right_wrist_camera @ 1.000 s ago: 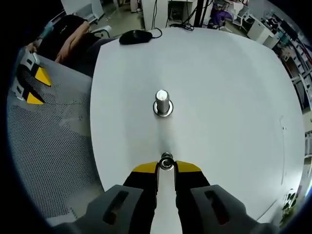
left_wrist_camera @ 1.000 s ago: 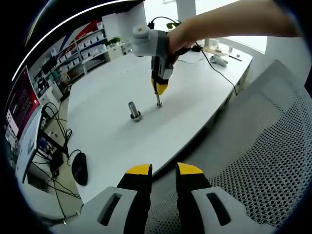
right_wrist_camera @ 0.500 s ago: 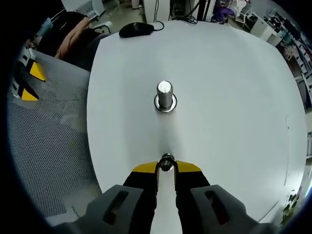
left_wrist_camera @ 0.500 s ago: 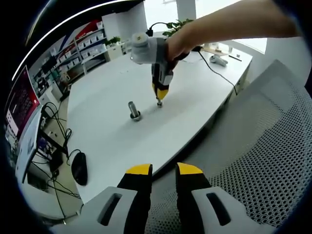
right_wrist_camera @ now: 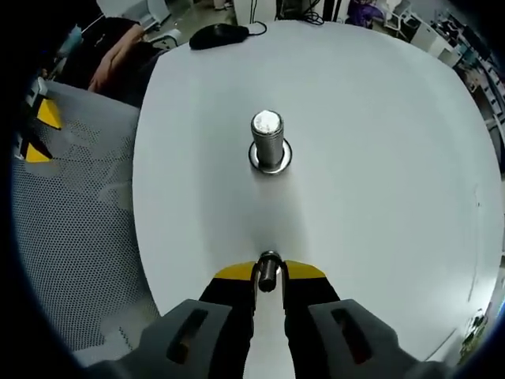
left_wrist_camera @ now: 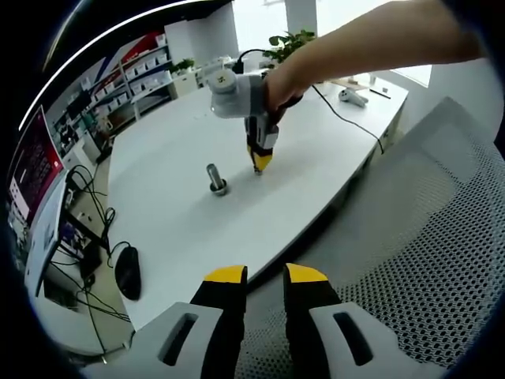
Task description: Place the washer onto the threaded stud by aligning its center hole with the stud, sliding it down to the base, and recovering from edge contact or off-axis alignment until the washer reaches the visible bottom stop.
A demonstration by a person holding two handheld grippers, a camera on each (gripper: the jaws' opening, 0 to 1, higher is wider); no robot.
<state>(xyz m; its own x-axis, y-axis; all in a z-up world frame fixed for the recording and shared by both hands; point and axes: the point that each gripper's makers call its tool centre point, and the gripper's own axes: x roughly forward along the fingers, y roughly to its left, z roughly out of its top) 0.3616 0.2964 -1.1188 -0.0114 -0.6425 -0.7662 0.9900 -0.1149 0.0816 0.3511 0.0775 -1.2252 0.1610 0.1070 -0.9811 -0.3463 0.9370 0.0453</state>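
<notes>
White table [right_wrist_camera: 379, 158] carries an upright threaded stud [right_wrist_camera: 268, 140] at twelve o'clock from the right tongs [right_wrist_camera: 269, 272], which pinch a washer [right_wrist_camera: 268, 268]; left tongs [left_wrist_camera: 265, 275] gape narrowly, empty.

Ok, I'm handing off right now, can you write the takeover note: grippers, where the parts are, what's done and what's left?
Right gripper: shut on the small silver metal washer, held on edge above the white table, short of the stud.
Left gripper: open, holding nothing, parked over the grey mesh chair off the table edge.
Upright silver threaded stud: stands on its round base on the table, nothing on it.
Done: washer picked up.
Left: carry it over the stud, level it, align the hole, slide it down to the base.
</notes>
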